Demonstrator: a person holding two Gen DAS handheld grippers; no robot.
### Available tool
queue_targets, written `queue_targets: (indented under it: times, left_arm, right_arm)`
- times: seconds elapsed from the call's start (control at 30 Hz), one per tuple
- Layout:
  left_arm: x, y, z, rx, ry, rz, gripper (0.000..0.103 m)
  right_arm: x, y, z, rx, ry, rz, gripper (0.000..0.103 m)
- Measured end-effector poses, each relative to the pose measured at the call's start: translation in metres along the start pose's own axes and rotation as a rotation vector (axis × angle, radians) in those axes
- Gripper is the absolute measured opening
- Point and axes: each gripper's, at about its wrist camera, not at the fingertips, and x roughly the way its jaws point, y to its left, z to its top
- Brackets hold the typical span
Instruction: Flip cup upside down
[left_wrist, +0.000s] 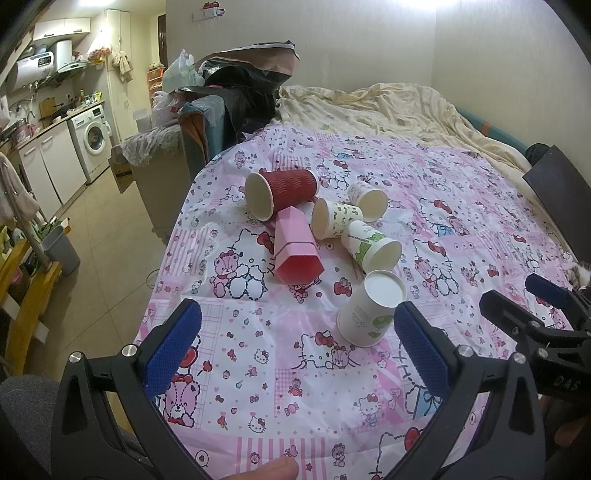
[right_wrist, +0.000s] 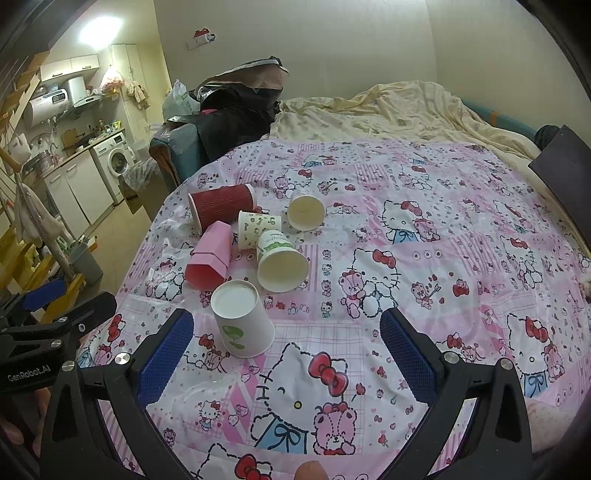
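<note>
The left gripper (left_wrist: 295, 347) hangs low over the pink cartoon-print cloth (left_wrist: 461, 192), its blue pads (left_wrist: 173, 347) spread wide with nothing between them. Ahead of it and to its left lies the red cup (left_wrist: 288, 192) on its side, mouth toward the gripper. Just nearer, touching the red cup's rim, lies the pink cup (left_wrist: 295, 247), a faceted one, also on its side with its open end facing the gripper. Straight ahead, past the pink cup, three small paper cups lie tipped over in a loose cluster: a patterned cup (left_wrist: 334, 221), a far cup (left_wrist: 369, 201) behind it, and a green-print cup (left_wrist: 369, 249) nearest of the three.

The white cup (left_wrist: 369, 314) with a green tree mark stands upside down on the cloth, base up, just ahead of the left gripper's right pad and close beside it, apart from the green-print cup behind it.

The right gripper (right_wrist: 286, 354) hovers further right over the cloth, pads (right_wrist: 406, 354) likewise wide apart and holding nothing. From it, the white cup (right_wrist: 242, 321) sits just ahead of its left pad, mouth down. Beyond the cloth lies a rumpled cream blanket (right_wrist: 388, 107).
</note>
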Motion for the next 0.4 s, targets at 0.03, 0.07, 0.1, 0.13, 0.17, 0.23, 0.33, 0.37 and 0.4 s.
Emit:
queue_targets:
  times: [0.03,0.07,0.1,0.13,0.17,0.23,0.33,0.37,0.4]
  left_arm:
    - [0.0000,-0.0004,0.0000,0.001,-0.001,0.000,0.103]
    - [-0.0001,-0.0007,-0.0003,0.000,-0.002,0.000,0.103]
    - [0.0001,-0.0005,-0.0002,-0.002,-0.002,0.000,0.103]
    - [0.0005,0.0001,-0.0001,-0.004,-0.002,-0.001,0.103]
    - [0.0002,0.0008,-0.0011,-0.006,-0.002,0.001,0.103]
    - [0.0006,0.0021,-0.0016,-0.008,0.001,0.002,0.103]
    - [0.0004,0.0034,-0.0025,-0.007,-0.001,-0.003,0.103]
    - [0.0005,0.0028,-0.0034,-0.007,-0.001,-0.001,0.103]
    - [0.0005,0.0028,-0.0033,-0.006,0.000,0.002,0.103]
  right_arm:
    - [0.0001,-0.0001,0.0000,-0.001,0.000,0.001,0.103]
    - [0.0001,-0.0002,-0.0002,-0.002,0.000,0.000,0.103]
    - [-0.0002,-0.0001,-0.0009,-0.003,0.000,0.000,0.103]
    - [-0.0002,0.0000,-0.0009,-0.003,0.000,0.000,0.103]
    - [-0.0002,-0.0004,-0.0006,-0.004,0.000,0.000,0.103]
    - [-0.0003,0.0003,-0.0009,-0.002,-0.001,0.000,0.103]
    - [-0.0002,0.0003,-0.0010,-0.003,0.000,0.000,0.103]
    - [0.0000,0.0001,-0.0008,-0.004,0.000,0.000,0.103]
    - [-0.0002,0.0003,-0.0009,-0.003,0.000,0.000,0.103]
